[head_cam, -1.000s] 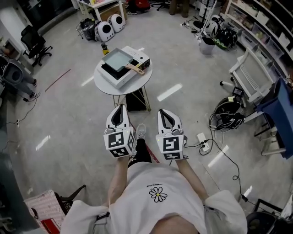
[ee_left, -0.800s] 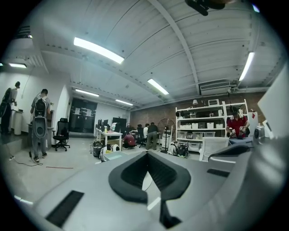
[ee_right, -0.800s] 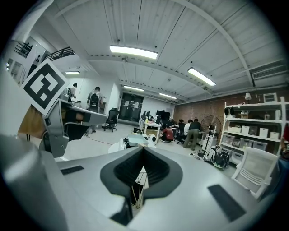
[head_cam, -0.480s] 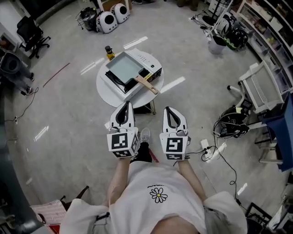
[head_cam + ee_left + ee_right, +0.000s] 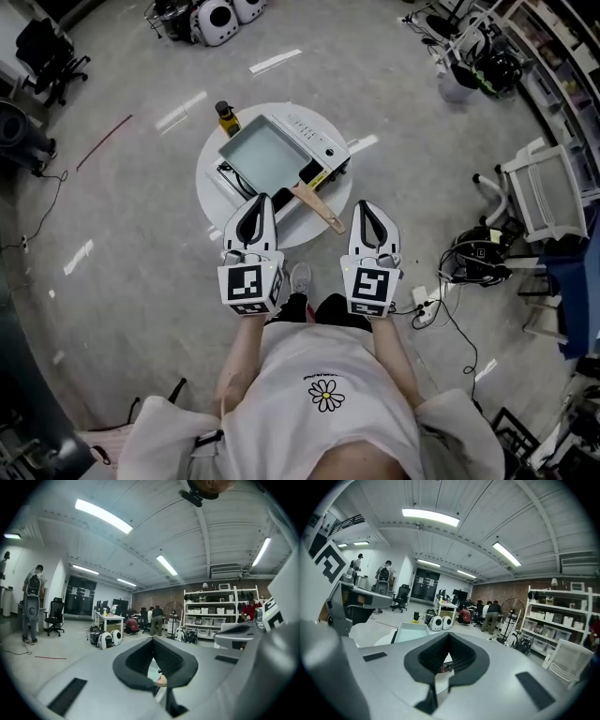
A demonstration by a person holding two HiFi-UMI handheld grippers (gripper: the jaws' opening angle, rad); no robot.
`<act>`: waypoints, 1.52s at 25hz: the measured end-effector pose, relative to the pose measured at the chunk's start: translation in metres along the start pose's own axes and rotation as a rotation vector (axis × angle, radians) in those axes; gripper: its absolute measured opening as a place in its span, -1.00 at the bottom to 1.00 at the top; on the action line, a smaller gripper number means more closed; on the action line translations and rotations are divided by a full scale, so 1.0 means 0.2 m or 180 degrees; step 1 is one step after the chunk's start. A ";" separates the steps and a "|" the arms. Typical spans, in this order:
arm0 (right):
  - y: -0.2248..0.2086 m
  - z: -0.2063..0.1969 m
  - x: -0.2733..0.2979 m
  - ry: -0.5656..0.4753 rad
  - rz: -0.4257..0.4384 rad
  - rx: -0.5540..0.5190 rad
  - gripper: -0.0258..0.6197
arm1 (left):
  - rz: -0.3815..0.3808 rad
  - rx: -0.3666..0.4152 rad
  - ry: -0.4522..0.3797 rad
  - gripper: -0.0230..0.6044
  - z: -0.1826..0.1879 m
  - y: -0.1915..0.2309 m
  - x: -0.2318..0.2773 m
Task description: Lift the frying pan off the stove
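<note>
Frying pan (image 5: pixel 265 157), rectangular with a pale inside, sits on a white stove (image 5: pixel 326 148) in the middle of a round white counter (image 5: pixel 210 186), and its wooden handle (image 5: pixel 317 208) sticks out over the stove's near corner toward the person. Both tools hover at the near rim of the counter, one on each side of that handle. The left hand-held gripper (image 5: pixel 261 199) has its jaws closed together with nothing between them, its tip over the near edge of the stove, just left of where the handle leaves the pan. The right hand-held gripper (image 5: pixel 365 206) is likewise closed and empty, its tip near the counter's rim and a little to the right of the handle's free end (whether it overlaps the rim cannot be told from the head view). Neither one touches the pan or its handle. A small dark bottle with a yellow band (image 5: pixel 225 117) stands upright at the far left rim of the counter, just beside the stove's corner. From the right gripper view the pan shows ahead and to the left of the closed jaws. Below, the person's white shirt carries a daisy print (image 5: pixel 325 397), and a pale shoe (image 5: pixel 300 277) shows on the grey floor (image 5: pixel 122 253) between the two grippers.
</note>
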State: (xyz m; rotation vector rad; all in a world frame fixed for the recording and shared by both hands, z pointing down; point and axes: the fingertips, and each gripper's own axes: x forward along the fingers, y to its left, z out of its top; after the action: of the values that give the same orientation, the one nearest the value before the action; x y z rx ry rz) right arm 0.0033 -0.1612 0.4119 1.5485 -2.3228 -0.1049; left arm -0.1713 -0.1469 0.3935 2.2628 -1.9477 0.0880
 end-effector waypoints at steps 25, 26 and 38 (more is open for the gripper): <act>-0.06 0.02 0.21 -0.0151 0.0373 0.0086 -0.91 | 0.0263 0.0205 0.0106 -0.93 -0.03 -0.09 0.12; -0.07 0.01 0.21 -0.0146 0.0380 0.0092 -0.91 | 0.0269 0.0208 0.0130 -0.93 -0.04 -0.10 0.12; -0.07 -0.08 0.19 -0.0009 0.0435 0.0212 -0.91 | 0.0013 -0.0365 0.0267 -0.39 -0.08 -0.14 0.20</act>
State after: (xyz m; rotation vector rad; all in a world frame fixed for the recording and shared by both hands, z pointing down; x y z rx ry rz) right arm 0.0075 -0.1990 0.4319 1.4154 -2.4492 0.0041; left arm -0.1373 -0.1802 0.4126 2.1473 -1.8657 0.0689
